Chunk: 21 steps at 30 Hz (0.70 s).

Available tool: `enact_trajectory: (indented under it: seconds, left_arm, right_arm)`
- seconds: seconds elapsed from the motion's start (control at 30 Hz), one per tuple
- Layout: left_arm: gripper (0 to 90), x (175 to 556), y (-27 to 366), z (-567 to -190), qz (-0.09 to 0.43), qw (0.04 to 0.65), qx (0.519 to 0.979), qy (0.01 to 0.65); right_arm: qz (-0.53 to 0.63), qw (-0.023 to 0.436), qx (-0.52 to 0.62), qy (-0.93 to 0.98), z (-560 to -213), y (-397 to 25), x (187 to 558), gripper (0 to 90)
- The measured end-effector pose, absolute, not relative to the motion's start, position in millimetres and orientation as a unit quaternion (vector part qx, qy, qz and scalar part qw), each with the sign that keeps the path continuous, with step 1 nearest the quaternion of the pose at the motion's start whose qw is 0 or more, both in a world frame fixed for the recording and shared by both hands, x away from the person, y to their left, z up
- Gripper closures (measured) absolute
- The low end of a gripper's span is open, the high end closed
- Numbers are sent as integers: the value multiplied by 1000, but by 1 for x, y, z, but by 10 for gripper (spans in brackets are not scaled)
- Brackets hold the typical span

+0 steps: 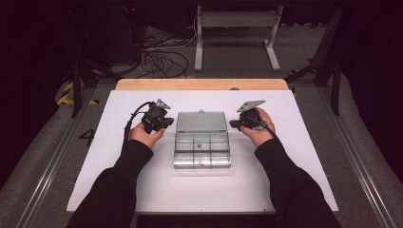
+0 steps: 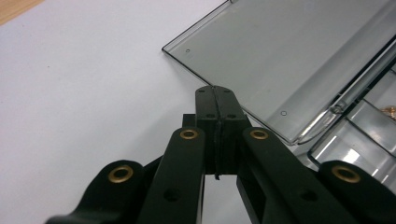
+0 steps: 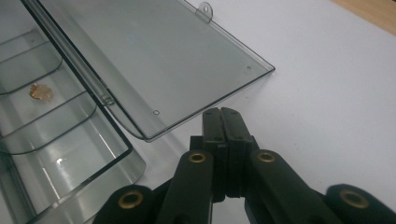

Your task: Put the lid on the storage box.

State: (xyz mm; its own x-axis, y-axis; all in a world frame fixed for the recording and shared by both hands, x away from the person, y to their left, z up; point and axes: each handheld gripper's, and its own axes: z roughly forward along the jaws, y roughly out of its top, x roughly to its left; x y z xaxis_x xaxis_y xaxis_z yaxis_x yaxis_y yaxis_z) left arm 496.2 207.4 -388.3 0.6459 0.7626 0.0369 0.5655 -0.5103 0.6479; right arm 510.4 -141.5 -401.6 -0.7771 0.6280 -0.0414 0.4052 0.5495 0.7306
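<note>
A clear plastic compartment box point(image 1: 202, 149) lies open in the middle of the white sheet, its lid point(image 1: 201, 121) folded back flat on the far side. One middle compartment holds a small brass-coloured piece point(image 1: 200, 143) point(image 3: 40, 92). My left gripper point(image 1: 167, 121) point(image 2: 215, 100) hovers just left of the lid's point(image 2: 280, 60) edge, jaws pressed together with nothing between them. To the right of the lid point(image 3: 159, 65), my right gripper point(image 1: 234, 123) point(image 3: 220, 122) is likewise shut and empty, its tips close to the lid's corner.
The white sheet point(image 1: 142, 180) covers a wooden table point(image 1: 199, 84), with bare room around the box. Beyond the table are a metal stand point(image 1: 236, 33) and cables point(image 1: 164, 59) on the floor. A rail point(image 1: 57, 156) runs along the left.
</note>
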Motion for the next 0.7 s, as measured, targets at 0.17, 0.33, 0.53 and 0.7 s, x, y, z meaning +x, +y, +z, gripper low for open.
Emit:
enact_trajectory:
  seconds: [0.17, 0.33, 0.53, 0.7]
  left_arm:
    - [893, 500, 206, -395, 159, 296, 859, 387]
    - [893, 504, 206, -400, 151, 299, 858, 391]
    - [893, 506, 203, -404, 144, 294, 859, 393]
    - [893, 508, 200, -409, 144, 289, 860, 395]
  right_arm:
    - [356, 149, 298, 873, -405, -138, 516, 900]
    - [346, 145, 297, 878, -410, -136, 521, 900]
    - [340, 138, 301, 880, -418, -134, 524, 900]
    - [342, 135, 302, 880, -421, -132, 526, 900]
